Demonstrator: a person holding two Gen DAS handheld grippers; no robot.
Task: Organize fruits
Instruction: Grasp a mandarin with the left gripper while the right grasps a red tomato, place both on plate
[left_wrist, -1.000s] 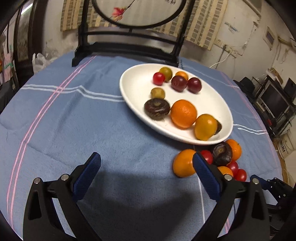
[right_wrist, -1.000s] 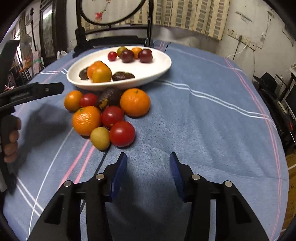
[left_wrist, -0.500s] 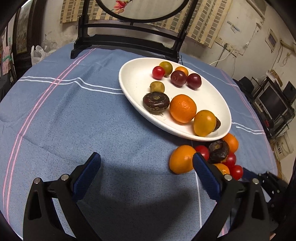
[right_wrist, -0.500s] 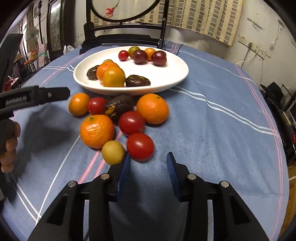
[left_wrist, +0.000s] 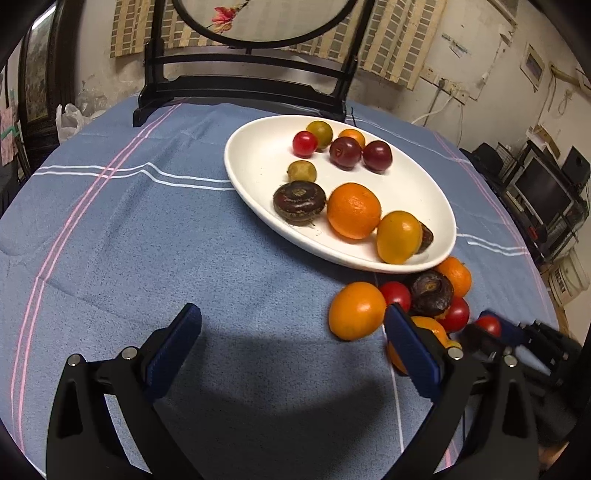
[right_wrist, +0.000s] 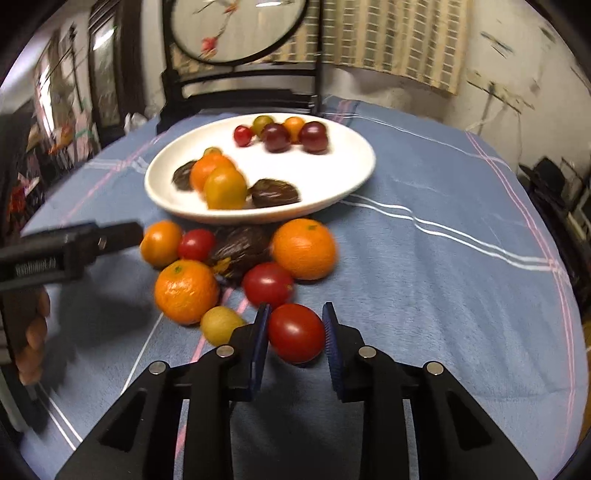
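A white oval plate (left_wrist: 258, 162) (right_wrist: 351, 173) on the blue tablecloth holds several fruits: oranges, plums, small tomatoes and dark brown fruits. A loose pile lies in front of it: oranges (right_wrist: 186, 290) (left_wrist: 356, 310), red tomatoes (right_wrist: 267, 284), a dark fruit (right_wrist: 242, 251) and a small yellow fruit (right_wrist: 219, 323). My right gripper (right_wrist: 295, 326) is open with its jaws on either side of the nearest red tomato (right_wrist: 295, 332), which rests on the cloth; whether the pads touch it I cannot tell. My left gripper (left_wrist: 291, 339) is wide open and empty, left of the pile.
A dark wooden stand with a round painted screen (left_wrist: 243, 85) stands at the table's far edge. Electronics and shelving (left_wrist: 543, 184) sit to the right beyond the table. The left gripper's body (right_wrist: 70, 247) and the hand holding it show at the left of the right wrist view.
My right gripper has moved forward to the pile and now straddles the nearest red tomato. My left gripper has drifted slightly toward the pile and stays wide open.
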